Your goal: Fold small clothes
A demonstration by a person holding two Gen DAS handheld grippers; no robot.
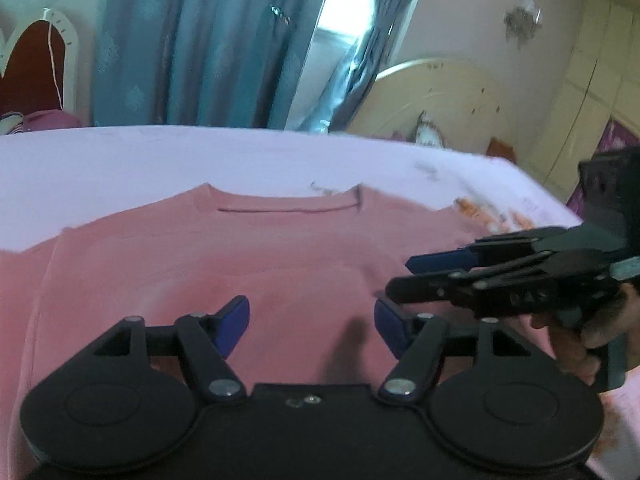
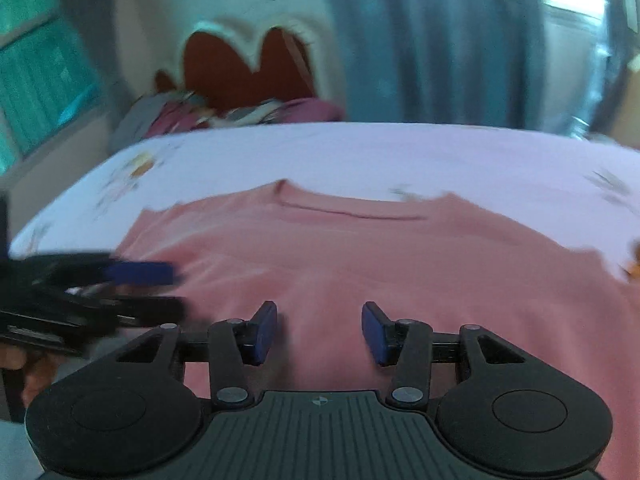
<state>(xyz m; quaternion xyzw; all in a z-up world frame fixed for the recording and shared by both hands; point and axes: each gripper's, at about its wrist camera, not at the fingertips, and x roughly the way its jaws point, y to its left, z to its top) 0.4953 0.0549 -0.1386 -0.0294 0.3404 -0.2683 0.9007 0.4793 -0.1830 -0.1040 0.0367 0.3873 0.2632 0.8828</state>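
A pink shirt [image 1: 208, 264] [image 2: 380, 264] lies spread flat on the pale lilac bed sheet [image 1: 160, 160] [image 2: 360, 156], its neckline [image 1: 286, 210] on the far side. My left gripper [image 1: 312, 320] hovers over the shirt's near middle, open, with only fabric showing below its blue pads [image 1: 234, 322]. From the right, my right gripper [image 1: 400, 278] reaches in beside it, held by a hand [image 1: 576, 340]. In the right wrist view the right gripper [image 2: 319, 324] is open over the shirt with nothing between its fingers. The left gripper [image 2: 172, 290] shows blurred at the left.
Blue curtains [image 1: 208, 48] hang behind the bed, with a bright window gap [image 1: 340, 12]. A cream headboard [image 1: 440, 100] and wardrobe doors [image 1: 592, 80] stand at the right. A heap of clothes [image 2: 240, 112] lies beyond the bed's far left corner.
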